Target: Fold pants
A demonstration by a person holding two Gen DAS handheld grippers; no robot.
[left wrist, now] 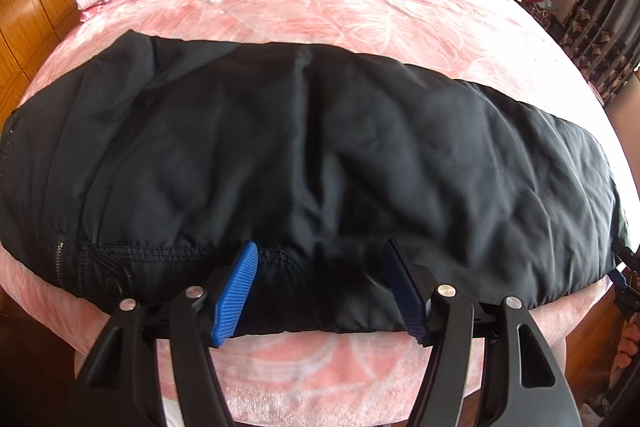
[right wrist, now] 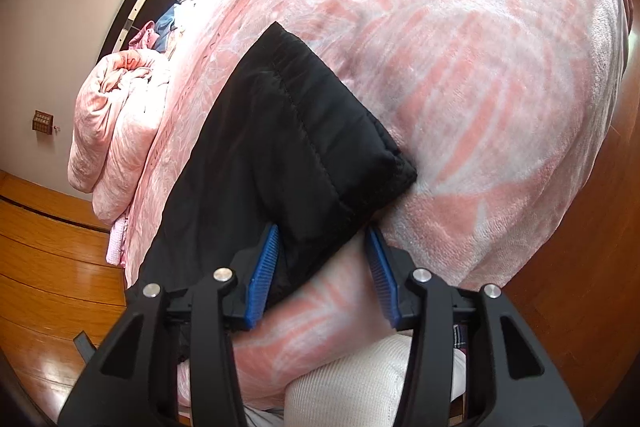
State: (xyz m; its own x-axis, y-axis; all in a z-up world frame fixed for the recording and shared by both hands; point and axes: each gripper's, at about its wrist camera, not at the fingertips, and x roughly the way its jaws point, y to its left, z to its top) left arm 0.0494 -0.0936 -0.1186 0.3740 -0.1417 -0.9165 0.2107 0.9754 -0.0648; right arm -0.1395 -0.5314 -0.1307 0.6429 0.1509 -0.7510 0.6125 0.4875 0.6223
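The black pants lie folded lengthwise across the pink bed, their near edge along the bed's front side, cuff end to the right. The left tongs stand spread over the near edge at the waist, pinching nothing. The right tongs stand spread beside the cuff corner, empty. A rolled pink quilt sits well beyond; open blanket surrounds the pants.

You have smooth, faintly shiny black padded cloth in the pants, lying on a plush pink blanket. Your pads are ribbed blue plastic; the floor is glossy wood.
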